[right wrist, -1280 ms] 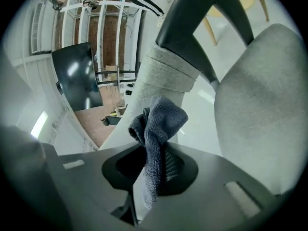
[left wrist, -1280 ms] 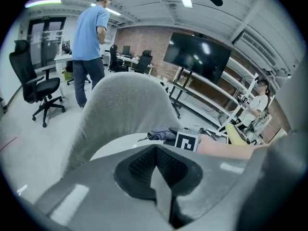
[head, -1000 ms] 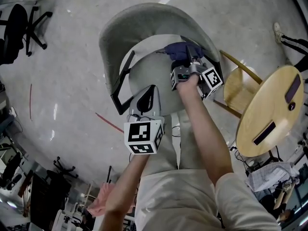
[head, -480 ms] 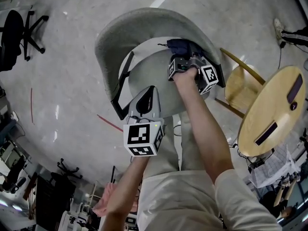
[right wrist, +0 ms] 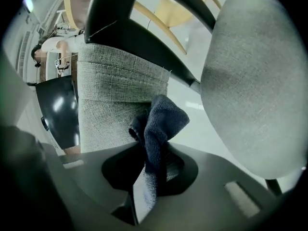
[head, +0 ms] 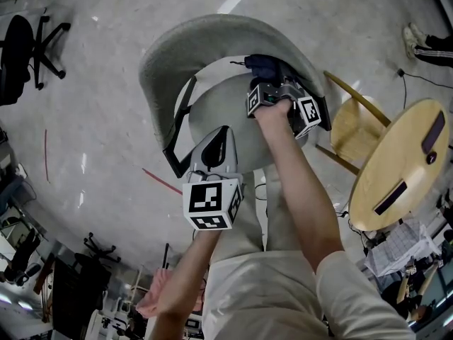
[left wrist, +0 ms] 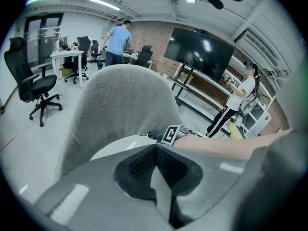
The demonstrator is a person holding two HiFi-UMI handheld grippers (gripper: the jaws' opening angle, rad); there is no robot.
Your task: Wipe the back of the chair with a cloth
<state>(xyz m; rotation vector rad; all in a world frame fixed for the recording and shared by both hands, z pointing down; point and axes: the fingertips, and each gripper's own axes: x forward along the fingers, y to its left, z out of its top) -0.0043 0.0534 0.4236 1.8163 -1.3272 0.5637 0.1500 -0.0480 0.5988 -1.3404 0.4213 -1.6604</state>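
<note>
The dark blue cloth [right wrist: 161,124] is clamped between the fingers of the right gripper [right wrist: 149,158]. The fingers are clenched on its lower part and a bunched fold stands up past the tips. In the head view the cloth [head: 263,66] is at the inner face of the chair back [head: 191,37], on the person's right side of the curve and near the upper rim. It seems to lie against the grey fabric there, but no view shows the contact itself.

The right gripper [head: 274,91] is held low over the pale seat [head: 226,108], with the arm stretched out over it. The left gripper [head: 214,144] hangs above the front part of the same seat, well apart from the cloth. In the left gripper view its fingers [left wrist: 156,153] are clenched together with nothing between them, and they point toward the chair back [left wrist: 120,105].

As for progress, the wipe appears to be under way at one spot only. The fabric shows no wet or clean trace, so how much is already wiped cannot be told. By judgement, the middle and the left side of the curved back are left to cover.

Around the chair, on the grey floor [head: 99,119], there is a wooden chair [head: 350,129] just beside it. A round wooden surface [head: 400,161] stands further right.
</note>
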